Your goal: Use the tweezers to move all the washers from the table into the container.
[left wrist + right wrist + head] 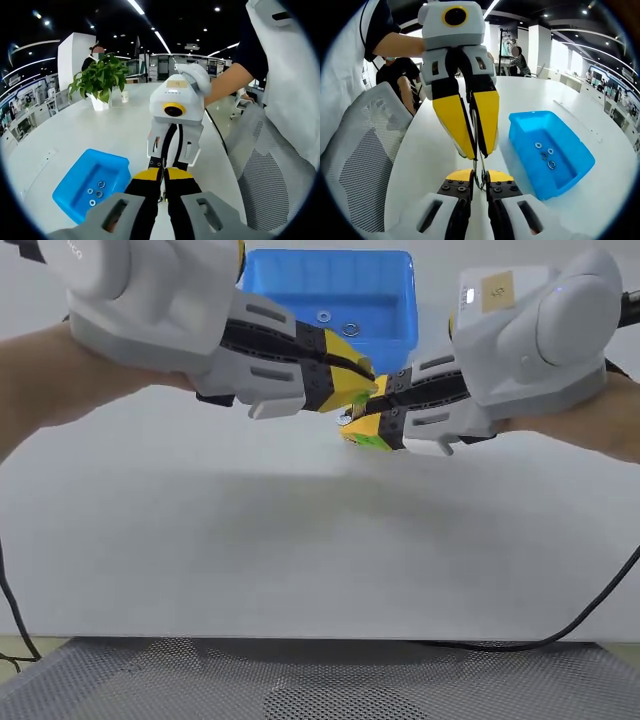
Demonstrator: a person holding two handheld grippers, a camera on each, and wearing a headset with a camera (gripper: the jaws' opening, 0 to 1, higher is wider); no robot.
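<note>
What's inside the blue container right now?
Four washers lie loose on the floor of the blue container, per both gripper views. In the head view the left tongs and right tongs cover its near part, so two washers show there.

Wide white table (300, 540), glossy, taken as anchor. At its near edge, a grey mesh chair (365, 165). On its far end, a leafy green plant (97, 82) in a white pot. Just behind the plant, past the table's far end, a broad white pillar (75, 55). Above the table, a dark ceiling with long light strips (147, 22) and small round spot lamps (216, 9). Off to the table's side, rows of desks (20, 125) in an open hall.
</note>
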